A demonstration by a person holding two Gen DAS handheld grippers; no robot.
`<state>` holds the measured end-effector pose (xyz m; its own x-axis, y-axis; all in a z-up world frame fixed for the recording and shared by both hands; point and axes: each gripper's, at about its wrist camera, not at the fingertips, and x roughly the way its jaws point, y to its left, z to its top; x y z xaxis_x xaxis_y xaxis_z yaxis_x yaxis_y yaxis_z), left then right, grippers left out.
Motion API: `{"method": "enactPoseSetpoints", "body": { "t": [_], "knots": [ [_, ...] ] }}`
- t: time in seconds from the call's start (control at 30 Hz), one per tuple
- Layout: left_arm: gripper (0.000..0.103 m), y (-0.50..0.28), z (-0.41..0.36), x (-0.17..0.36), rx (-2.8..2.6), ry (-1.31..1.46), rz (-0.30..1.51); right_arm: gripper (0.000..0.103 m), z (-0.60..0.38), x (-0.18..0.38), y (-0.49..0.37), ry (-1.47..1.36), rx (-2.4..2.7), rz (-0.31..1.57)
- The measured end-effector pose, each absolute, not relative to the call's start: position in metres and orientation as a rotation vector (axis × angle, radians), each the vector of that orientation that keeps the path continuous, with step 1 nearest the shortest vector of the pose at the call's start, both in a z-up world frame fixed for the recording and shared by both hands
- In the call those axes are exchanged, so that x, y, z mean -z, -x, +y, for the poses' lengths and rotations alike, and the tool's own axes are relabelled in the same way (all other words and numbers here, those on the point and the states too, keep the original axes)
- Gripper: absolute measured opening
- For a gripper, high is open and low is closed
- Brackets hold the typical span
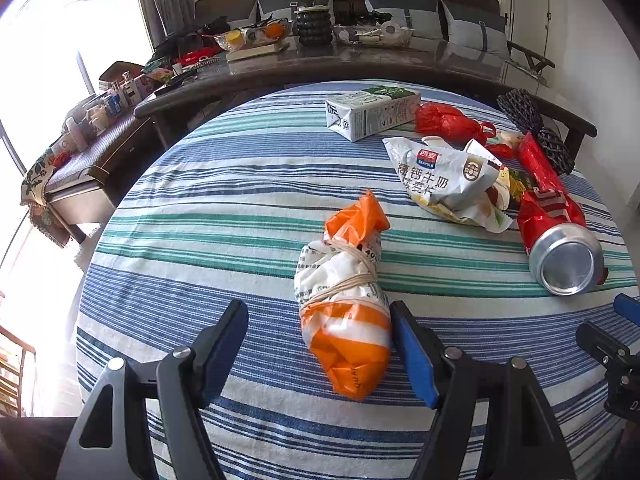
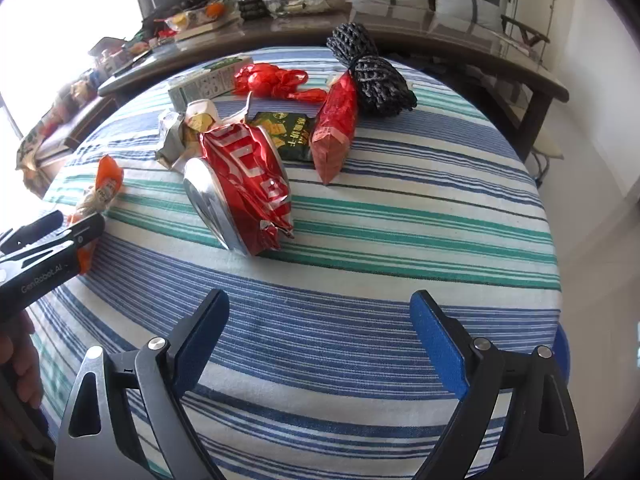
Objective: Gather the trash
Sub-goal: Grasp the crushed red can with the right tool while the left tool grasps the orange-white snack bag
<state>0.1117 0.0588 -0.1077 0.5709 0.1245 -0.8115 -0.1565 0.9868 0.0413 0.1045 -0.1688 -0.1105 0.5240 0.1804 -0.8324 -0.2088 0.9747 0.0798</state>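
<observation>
Left gripper [image 1: 320, 344]: jaws spread, straddling the near end of the orange-and-white bundle [image 1: 344, 300] on the striped cloth [image 1: 200, 220]. Right gripper [image 2: 320, 340]: jaws spread, empty. Beyond lie the crushed red can [image 2: 244, 192], cereal bag [image 1: 444, 180], and far milk carton [image 1: 372, 112].

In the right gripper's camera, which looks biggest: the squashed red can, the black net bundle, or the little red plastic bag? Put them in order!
1. Squashed red can, though it lies nearest the camera, which enlarges it.
2. Black net bundle.
3. Red plastic bag, clearly smallest in this view.
</observation>
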Motion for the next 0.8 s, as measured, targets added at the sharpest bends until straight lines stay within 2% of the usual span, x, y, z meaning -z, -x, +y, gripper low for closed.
{"method": "enactPoseSetpoints", "body": {
  "t": [0.17,0.27,0.43,0.67,0.73,0.8],
  "knots": [
    [0.073,-0.115,0.084,0.1,0.043,0.207,0.965,0.093,-0.163,0.102,-0.105,0.007,-0.31,0.968],
    [0.075,-0.125,0.075,0.091,0.137,0.16,0.966,0.098,-0.155,0.089,-0.106,0.014,-0.387,0.932],
    [0.078,-0.141,0.061,0.103,0.178,-0.006,1.031,0.098,-0.129,0.076,-0.124,0.126,-0.47,0.9],
    [0.078,-0.139,0.065,0.106,0.217,0.033,1.011,0.097,-0.115,0.09,-0.152,0.204,-0.536,0.969],
    [0.076,-0.138,0.064,0.104,0.218,0.021,0.997,0.096,-0.111,0.093,-0.156,0.211,-0.565,0.986],
    [0.067,-0.137,0.063,0.102,0.219,0.016,0.989,0.093,-0.11,0.097,-0.16,0.215,-0.573,1.002]
  ]
}}
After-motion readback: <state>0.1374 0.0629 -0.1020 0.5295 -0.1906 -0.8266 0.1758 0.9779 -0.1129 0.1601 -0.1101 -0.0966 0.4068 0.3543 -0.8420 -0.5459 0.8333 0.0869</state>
